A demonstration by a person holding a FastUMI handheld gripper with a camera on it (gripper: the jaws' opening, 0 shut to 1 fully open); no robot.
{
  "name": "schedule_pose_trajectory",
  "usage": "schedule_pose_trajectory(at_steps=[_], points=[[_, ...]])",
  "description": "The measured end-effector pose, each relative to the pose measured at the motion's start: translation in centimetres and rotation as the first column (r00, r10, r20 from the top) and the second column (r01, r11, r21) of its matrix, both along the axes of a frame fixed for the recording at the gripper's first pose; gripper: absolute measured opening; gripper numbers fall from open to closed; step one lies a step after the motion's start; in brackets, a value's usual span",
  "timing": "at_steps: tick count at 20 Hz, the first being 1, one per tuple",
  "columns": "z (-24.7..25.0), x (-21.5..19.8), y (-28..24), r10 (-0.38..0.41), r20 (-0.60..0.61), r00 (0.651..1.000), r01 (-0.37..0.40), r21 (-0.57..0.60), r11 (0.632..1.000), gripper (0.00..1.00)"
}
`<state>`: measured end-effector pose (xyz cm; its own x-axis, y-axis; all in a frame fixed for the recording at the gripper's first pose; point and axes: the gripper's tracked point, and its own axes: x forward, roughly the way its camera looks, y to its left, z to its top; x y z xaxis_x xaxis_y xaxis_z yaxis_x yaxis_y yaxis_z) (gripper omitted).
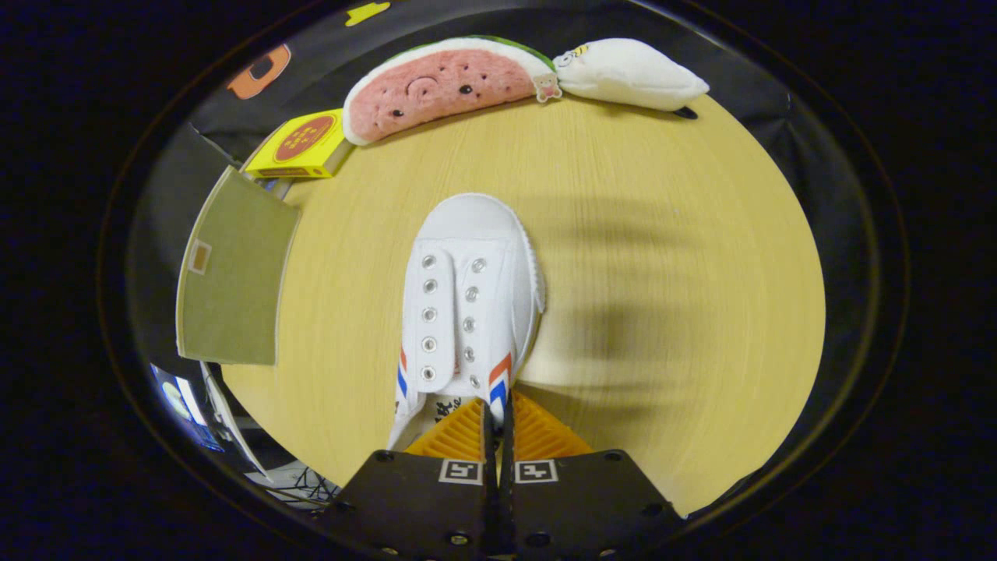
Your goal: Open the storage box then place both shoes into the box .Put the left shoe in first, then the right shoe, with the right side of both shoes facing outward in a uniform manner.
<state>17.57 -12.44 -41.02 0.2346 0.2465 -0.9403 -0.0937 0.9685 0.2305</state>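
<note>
- The claw [497,417] has its 2 fingers drawn almost together, pinched on a thin part at the heel end of the white shoe [467,304]; it looks like the back edge or tongue of the shoe is caught between them, though the exact fold is hidden.
- The shoe points away from the claw, toe toward the far side of the wooden bench [639,234], eyelets up, red and blue stripes near the fingers. Whether it rests on the bench or hangs just above it I cannot tell.
- I judge the shoe light and its canvas upper soft and floppy, with a stiffer rubber toe and sole; held by the heel edge alone it will likely droop and swing at the toe.
- A grip on the firm heel collar should hold better than on loose canvas, which can slide out.
- The storage box [234,273], olive with a flap showing, sits to the left of the shoe, near it.
- Beyond lie a watermelon plush [444,86], a white plush [631,74] and a yellow carton [304,144].
</note>
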Motion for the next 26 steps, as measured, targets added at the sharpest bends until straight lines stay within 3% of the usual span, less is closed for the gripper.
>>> schedule_pose_trajectory(at_steps=[7, 12, 20, 26], points=[[5.4, -1.3, 1.9, -0.052, 0.056, 0.997, 0.047, 0.084, 0.995, 0.0], [11.9, -1.3, 6.5, -0.074, 0.13, 0.989, 0.058, 0.124, 0.991, 0.0], [20.3, -0.9, 20.3, -0.015, 0.227, 0.974, -0.019, 0.148, 0.989, 0.0], [22.0, -0.3, 31.4, 0.033, 0.26, 0.965, -0.072, 0.141, 0.987, 0.0]])
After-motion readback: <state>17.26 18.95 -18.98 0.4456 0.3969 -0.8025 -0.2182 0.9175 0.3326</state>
